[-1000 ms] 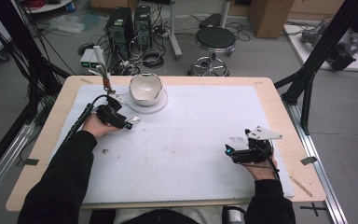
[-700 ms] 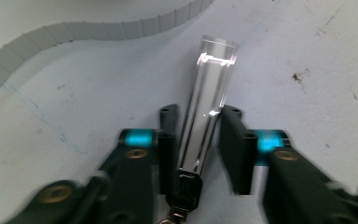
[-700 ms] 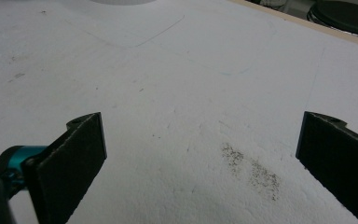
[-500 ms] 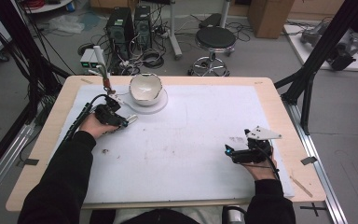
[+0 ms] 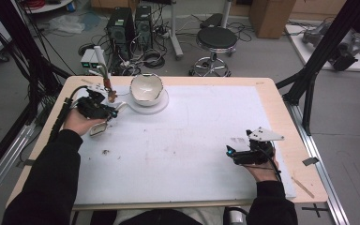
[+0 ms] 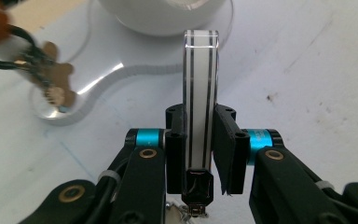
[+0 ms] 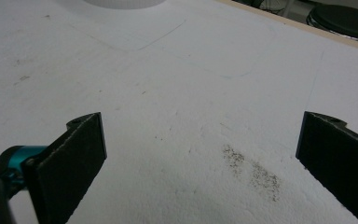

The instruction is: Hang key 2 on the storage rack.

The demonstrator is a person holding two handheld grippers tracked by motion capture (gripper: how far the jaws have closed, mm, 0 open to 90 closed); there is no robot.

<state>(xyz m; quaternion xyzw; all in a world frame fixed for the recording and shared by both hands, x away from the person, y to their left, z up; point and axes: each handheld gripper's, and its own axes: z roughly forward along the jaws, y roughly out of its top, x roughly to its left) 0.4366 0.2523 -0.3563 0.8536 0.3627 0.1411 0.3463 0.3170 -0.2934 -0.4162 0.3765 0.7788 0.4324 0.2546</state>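
From above, the left gripper (image 5: 104,110) sits near the tabletop's far left corner, just short of the white bowl (image 5: 146,88) on its clear plate (image 5: 161,102); the right gripper (image 5: 243,154) rests by the right edge, well apart, seemingly idle.

The left gripper view shows its jaws clamped on a clear flat handle (image 6: 200,93), pointed toward the bowl, probably for steady control.

The right gripper view shows jaws wide apart over the bare white mat (image 7: 177,84).

Bowl (image 5: 146,87) on plate (image 5: 161,101) far-left of table (image 5: 206,140), keys (image 5: 108,90) left of it
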